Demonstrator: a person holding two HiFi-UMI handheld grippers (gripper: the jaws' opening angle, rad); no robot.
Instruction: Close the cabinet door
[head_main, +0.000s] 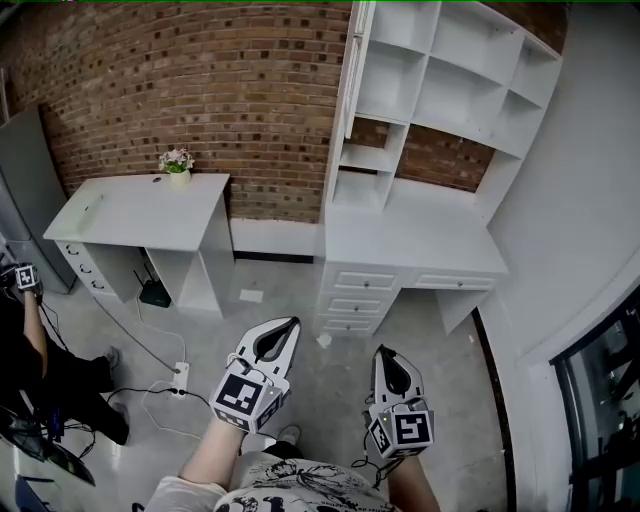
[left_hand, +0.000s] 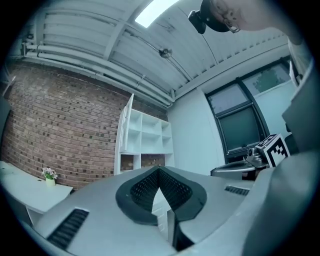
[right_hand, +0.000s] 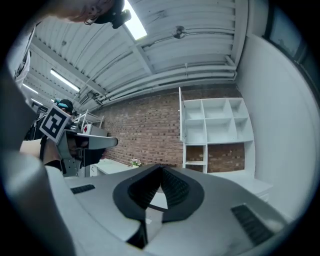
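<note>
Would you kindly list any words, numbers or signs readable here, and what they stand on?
None can be read.
On the left gripper and right gripper cubes: black-and-white square markers, no letters.
A small red patch, right gripper view: too small to read.

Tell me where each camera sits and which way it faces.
Head view: on the person's head, looking steeply down toward the shelf unit; forearms, left tongs and right tongs show.
Left gripper view: rides the left tongs, looking along their shut jaws toward the shelf unit; right tongs at its right edge.
Right gripper view: rides the right tongs, shut too, facing the same unit; left tongs at its left edge.
Shared: all three show the open cabinet door and flowerpot.
</note>
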